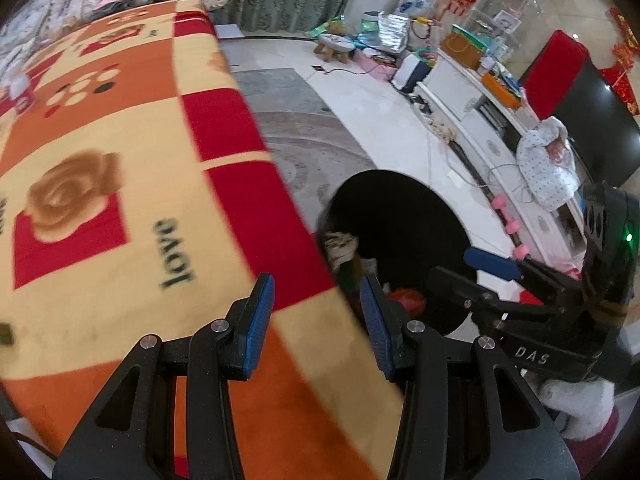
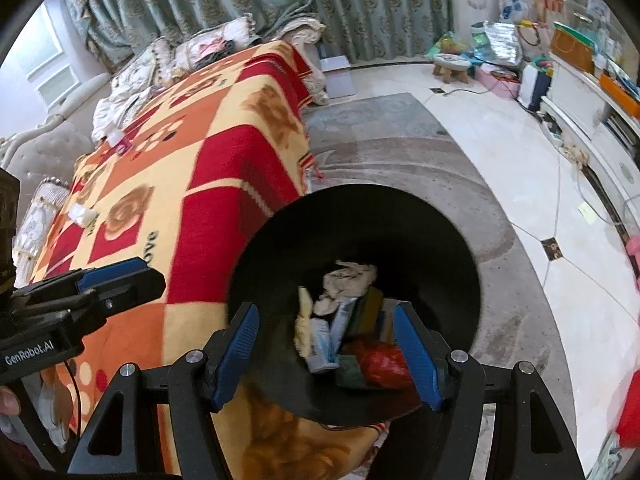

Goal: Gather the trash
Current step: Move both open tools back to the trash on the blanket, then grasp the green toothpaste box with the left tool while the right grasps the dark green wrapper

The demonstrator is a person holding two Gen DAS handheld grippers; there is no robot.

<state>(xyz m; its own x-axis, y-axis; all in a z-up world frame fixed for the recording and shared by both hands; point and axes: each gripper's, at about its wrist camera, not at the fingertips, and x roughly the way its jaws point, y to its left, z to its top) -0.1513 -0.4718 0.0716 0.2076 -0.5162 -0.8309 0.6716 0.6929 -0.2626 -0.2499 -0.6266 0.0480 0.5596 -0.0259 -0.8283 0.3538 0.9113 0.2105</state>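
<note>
Two grippers hovered with nothing held. The left gripper [image 1: 318, 320] stood wide over the blanket [image 1: 120, 208] edge, likely free to fetch more trash. On the blanket lay a white scrap [image 2: 83, 215] and a pink-and-white one [image 2: 120, 141], well apart. The right gripper [image 2: 334, 350], also wide, hung above the bin [image 2: 440, 240] beside the blanket, which held wrappers, a rag and a red bag [image 2: 380, 362].

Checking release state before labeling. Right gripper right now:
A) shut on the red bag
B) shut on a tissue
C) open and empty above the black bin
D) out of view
C: the right gripper has its jaws spread wide with nothing between them, above the black bin holding trash.
</note>
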